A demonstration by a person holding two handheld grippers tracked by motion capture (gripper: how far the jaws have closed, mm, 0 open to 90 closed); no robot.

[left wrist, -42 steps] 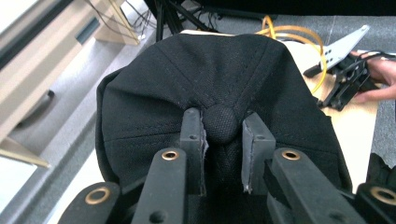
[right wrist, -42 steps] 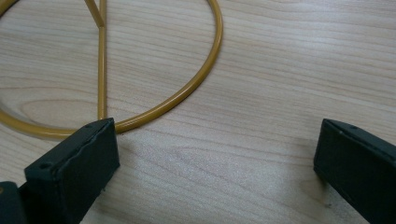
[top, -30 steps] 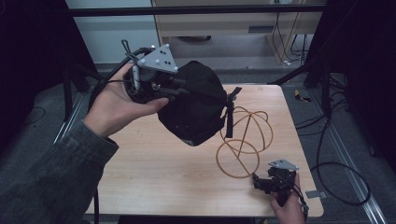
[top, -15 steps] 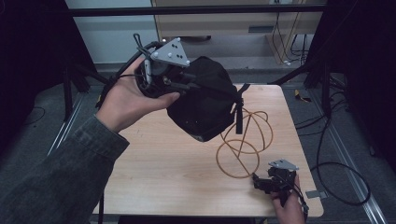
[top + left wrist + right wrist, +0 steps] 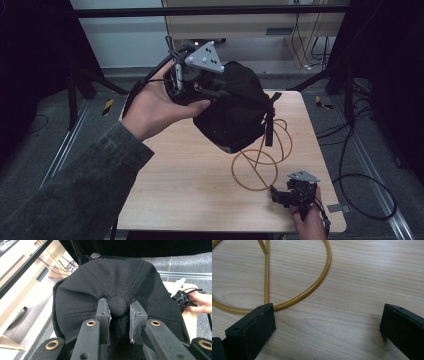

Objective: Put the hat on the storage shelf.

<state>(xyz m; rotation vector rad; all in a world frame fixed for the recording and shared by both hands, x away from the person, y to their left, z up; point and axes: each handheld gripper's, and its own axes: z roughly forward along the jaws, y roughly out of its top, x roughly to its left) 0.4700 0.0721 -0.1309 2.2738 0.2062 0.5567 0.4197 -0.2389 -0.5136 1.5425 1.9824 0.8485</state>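
Above table [image 5: 190, 170], left gripper [image 5: 117, 312] held high, jaws clamped on black cap [image 5: 232, 110]; right gripper [image 5: 327, 322] low, jaws spread.

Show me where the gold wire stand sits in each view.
High view: gold wire stand right of centre on the table, below the black cap.
Left gripper view: not visible.
Right gripper view: its base ring upper left.
Shared landmark: wooden tabletop.
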